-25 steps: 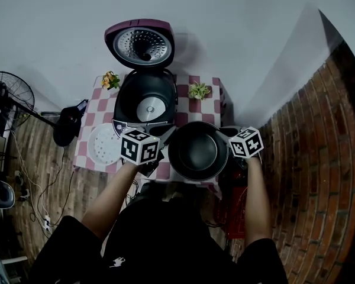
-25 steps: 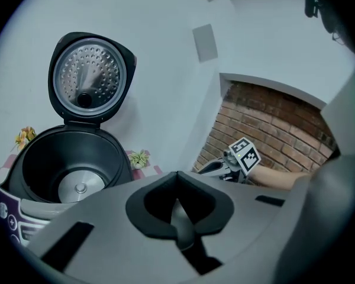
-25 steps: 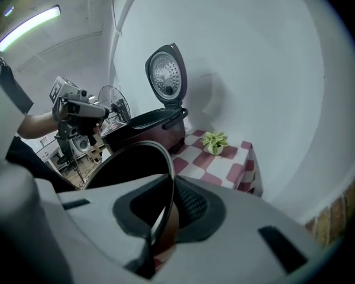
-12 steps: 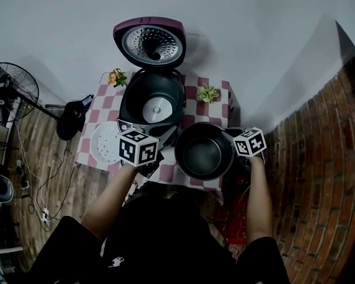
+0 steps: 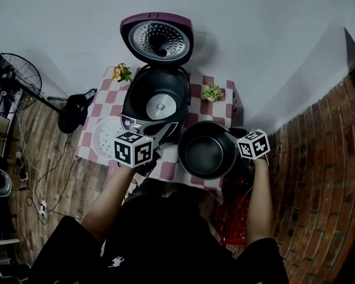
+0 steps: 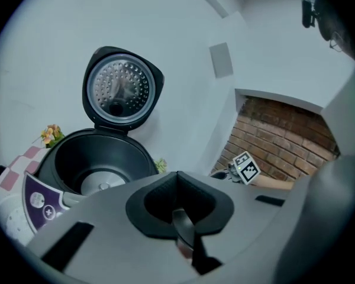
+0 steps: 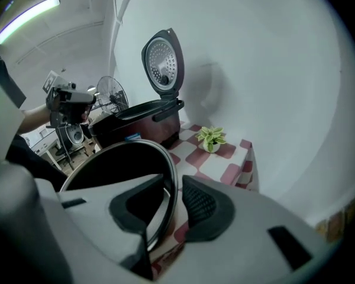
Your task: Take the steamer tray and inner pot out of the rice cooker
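Observation:
The open rice cooker stands at the back of the checked table, its lid up and its bowl without a pot. The dark inner pot rests on the table to the cooker's front right. The white steamer tray lies at the front left. My right gripper is at the pot's right rim; its jaws are opening, the rim between them with a gap beside the outer pad. My left gripper hangs shut and holds nothing in front of the cooker.
A pot of yellow flowers and a small green plant stand at the table's back corners. A fan and a black bag are on the floor at the left. A red crate sits at the lower right.
My left gripper has drawn away to the left from the pot's left rim. The right gripper stays at the pot's right rim. The head camera has shifted, so the table sits further right.

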Tool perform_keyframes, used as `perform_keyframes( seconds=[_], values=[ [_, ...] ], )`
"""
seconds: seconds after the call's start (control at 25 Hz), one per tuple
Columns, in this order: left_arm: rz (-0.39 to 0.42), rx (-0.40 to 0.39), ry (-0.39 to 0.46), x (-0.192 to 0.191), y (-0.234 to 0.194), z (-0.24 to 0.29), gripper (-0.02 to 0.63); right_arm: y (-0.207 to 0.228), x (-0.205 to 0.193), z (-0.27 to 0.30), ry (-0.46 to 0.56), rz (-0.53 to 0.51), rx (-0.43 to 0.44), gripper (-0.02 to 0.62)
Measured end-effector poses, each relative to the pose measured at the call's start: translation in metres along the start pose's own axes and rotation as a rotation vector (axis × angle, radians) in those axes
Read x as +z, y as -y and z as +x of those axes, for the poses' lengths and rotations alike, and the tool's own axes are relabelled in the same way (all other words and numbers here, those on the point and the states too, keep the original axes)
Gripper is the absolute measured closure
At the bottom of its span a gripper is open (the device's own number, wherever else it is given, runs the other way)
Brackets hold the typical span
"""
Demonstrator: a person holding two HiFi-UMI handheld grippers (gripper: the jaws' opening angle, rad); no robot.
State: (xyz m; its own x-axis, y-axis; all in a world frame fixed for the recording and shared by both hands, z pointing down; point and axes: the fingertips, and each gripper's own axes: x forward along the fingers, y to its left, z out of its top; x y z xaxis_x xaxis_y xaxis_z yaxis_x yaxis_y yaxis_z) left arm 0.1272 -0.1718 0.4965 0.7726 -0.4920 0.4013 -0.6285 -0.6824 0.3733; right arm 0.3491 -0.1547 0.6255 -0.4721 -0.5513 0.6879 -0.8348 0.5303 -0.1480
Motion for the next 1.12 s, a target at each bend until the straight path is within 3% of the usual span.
perform_keyframes(
  seconds=[0.2, 0.4, 0.56, 0.8, 1.12],
  values=[
    [0.024, 0.05, 0.036, 0.008, -0.007, -0.023, 0.603, -0.009, 0.029, -0.029, 0.133, 0.046, -0.014, 0.495],
    [0.112, 0.089, 0.073, 0.013, -0.007, -0.049, 0.603, -0.04, 0.07, -0.059, 0.368, 0.109, -0.017, 0.497],
    [0.165, 0.132, 0.086, 0.009, -0.01, -0.068, 0.603, -0.076, 0.086, -0.075, 0.473, 0.151, -0.018, 0.576],
    [0.183, 0.133, 0.107, 0.0, -0.014, -0.093, 0.603, -0.123, 0.089, -0.092, 0.577, 0.217, -0.061, 0.592],
    [0.227, 0.113, 0.124, -0.025, -0.021, -0.151, 0.603, -0.211, 0.082, -0.106, 0.598, 0.189, -0.13, 0.592]
  ],
)
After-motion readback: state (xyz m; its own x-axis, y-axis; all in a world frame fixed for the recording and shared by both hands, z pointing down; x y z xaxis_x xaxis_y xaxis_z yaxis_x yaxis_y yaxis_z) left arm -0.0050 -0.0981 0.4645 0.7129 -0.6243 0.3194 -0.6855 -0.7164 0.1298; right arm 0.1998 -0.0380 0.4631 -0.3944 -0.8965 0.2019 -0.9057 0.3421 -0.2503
